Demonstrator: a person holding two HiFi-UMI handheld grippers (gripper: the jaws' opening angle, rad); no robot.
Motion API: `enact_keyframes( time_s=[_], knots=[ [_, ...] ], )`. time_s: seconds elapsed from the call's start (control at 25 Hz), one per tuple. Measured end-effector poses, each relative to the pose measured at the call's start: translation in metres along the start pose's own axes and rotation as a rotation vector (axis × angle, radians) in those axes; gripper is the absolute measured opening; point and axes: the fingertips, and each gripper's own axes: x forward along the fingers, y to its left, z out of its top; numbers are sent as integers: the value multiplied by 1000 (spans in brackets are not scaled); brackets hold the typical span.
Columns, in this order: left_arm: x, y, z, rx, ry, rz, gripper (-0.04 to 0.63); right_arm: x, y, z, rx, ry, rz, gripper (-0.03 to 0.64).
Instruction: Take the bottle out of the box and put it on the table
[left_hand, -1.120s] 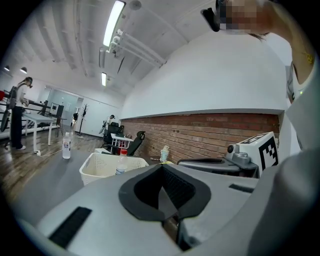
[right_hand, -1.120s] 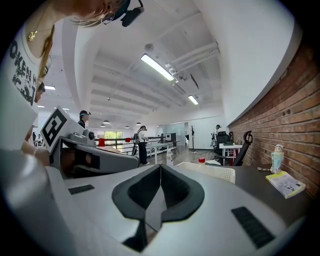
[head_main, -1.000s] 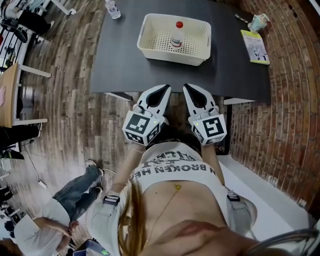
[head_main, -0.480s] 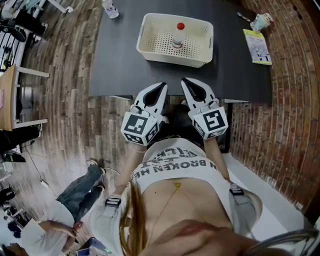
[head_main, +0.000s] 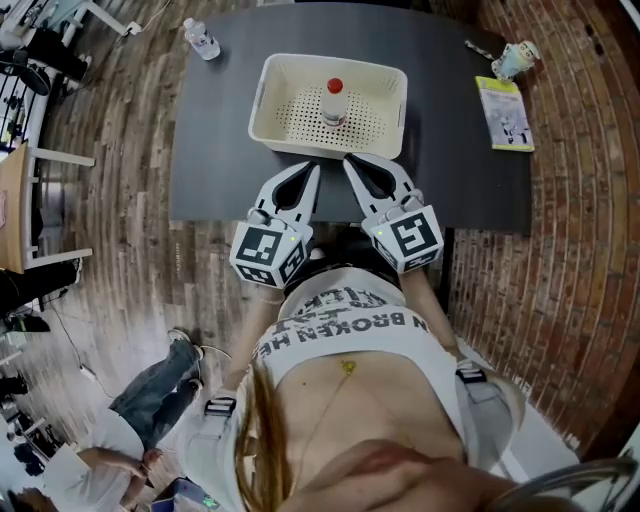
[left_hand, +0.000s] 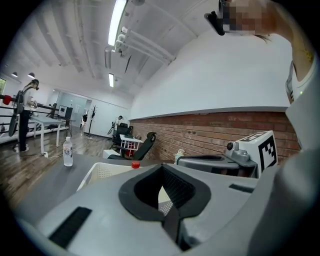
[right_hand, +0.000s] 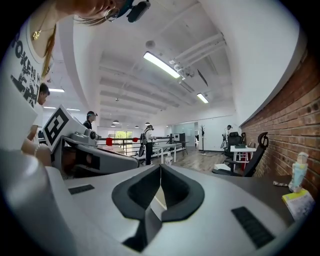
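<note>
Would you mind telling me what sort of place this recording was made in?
Probably a shared office or lab space: a brick wall, an office chair by desks, and strip lights on an open ceiling.

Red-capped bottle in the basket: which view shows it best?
The head view: the red-capped bottle stands whole and upright in the white basket. The left gripper view shows only its red cap, over the basket rim. The right gripper view does not show it.
</note>
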Motion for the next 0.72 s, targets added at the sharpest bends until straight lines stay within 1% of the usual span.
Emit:
enact_keyframes(
  time_s=[0.16, 0.36, 0.56, 0.72],
  knots=[
    [25, -2, 6, 0, 7, 12, 0, 7, -24, 4, -7, 0, 33, 9],
    [42, -1, 3, -13, 17, 46, 0, 10, -46, 2, 10, -1, 42, 9],
    [52, -1, 1, -2, 33, 75, 0, 13, -58, -4, 19, 12, 70, 9],
    [55, -2, -2, 0, 36, 95, 0, 13, -62, -4, 13, -11, 91, 9]
  ],
)
